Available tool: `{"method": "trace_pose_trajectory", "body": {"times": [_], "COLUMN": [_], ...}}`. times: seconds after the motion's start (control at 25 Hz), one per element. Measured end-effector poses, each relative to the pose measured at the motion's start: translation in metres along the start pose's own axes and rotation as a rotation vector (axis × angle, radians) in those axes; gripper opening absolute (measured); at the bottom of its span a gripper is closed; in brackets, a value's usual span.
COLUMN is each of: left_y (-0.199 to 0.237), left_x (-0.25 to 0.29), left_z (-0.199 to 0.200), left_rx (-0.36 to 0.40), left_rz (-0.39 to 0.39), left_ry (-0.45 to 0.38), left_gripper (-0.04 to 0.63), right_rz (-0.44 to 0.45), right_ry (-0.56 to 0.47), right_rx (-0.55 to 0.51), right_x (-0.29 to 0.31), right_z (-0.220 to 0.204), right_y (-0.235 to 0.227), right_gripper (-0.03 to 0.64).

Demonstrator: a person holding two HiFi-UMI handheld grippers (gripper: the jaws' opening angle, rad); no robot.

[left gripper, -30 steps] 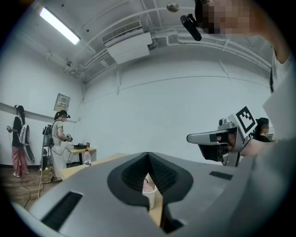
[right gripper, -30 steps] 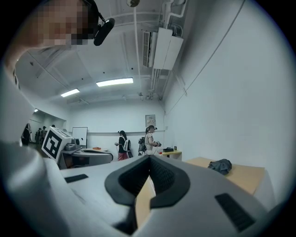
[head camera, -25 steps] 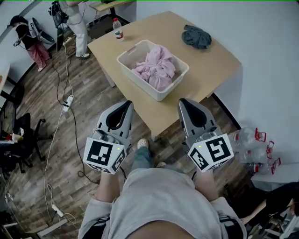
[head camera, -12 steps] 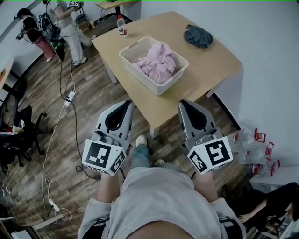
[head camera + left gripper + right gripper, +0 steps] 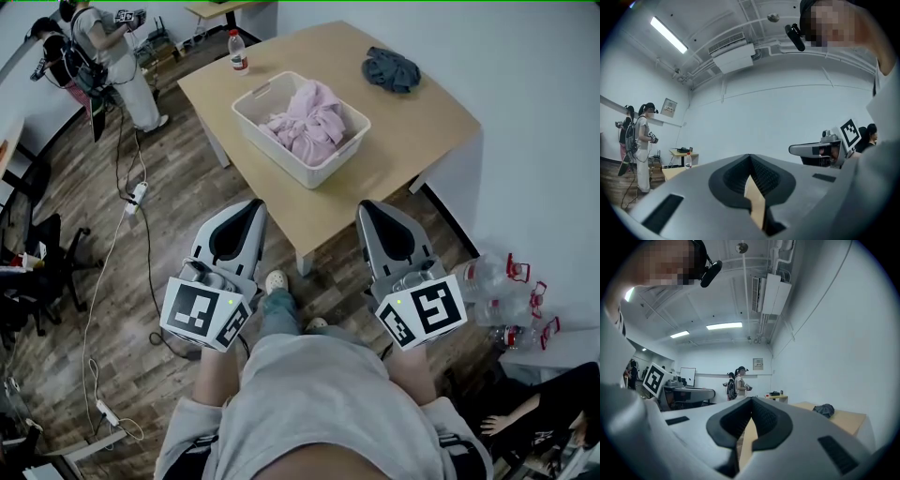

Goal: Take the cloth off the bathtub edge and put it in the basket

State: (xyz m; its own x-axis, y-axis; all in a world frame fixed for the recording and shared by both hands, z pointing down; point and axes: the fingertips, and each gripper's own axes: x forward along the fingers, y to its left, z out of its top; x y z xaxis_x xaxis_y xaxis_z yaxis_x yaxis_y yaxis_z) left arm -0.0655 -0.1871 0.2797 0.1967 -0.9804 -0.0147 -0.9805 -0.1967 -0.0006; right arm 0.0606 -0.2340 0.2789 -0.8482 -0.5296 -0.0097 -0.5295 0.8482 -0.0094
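Observation:
A dark grey cloth (image 5: 392, 70) lies crumpled on the far right of a wooden table (image 5: 422, 122); the right gripper view also catches this cloth (image 5: 824, 410). A white basket (image 5: 251, 111) in the middle of the table holds a pink cloth (image 5: 305, 120). No bathtub is in view. My left gripper (image 5: 246, 208) and right gripper (image 5: 371, 208) are held side by side close to my body, short of the table's near corner. Both are shut and hold nothing; the tips meet in the left gripper view (image 5: 750, 157) and the right gripper view (image 5: 751, 400).
A red-capped water bottle (image 5: 237, 50) stands at the table's far left corner. Several plastic bottles (image 5: 511, 291) lie on the floor at the right by the white wall. People (image 5: 103, 56) stand at the upper left. A cable with a power strip (image 5: 136, 199) runs across the wooden floor.
The grippers have stayed shut and nearly still. The table and basket have shifted a little in the view, and the people at the upper left have moved.

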Motion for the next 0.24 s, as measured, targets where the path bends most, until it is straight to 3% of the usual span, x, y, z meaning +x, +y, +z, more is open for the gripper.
{"method": "trace_pose_trajectory", "body": {"times": [0.24], "left_y": [-0.0045], "left_x": [0.0034], "left_z": [0.0015], "left_rx": [-0.003], "left_rz": [-0.004], "left_ry": [-0.005], "left_gripper": [0.014], "right_rz": [0.001], "right_ry": [-0.001], "right_rx": [-0.004], "right_x": [-0.003], "right_z": [-0.0002], "right_y": [-0.004], "right_gripper": [0.006]}}
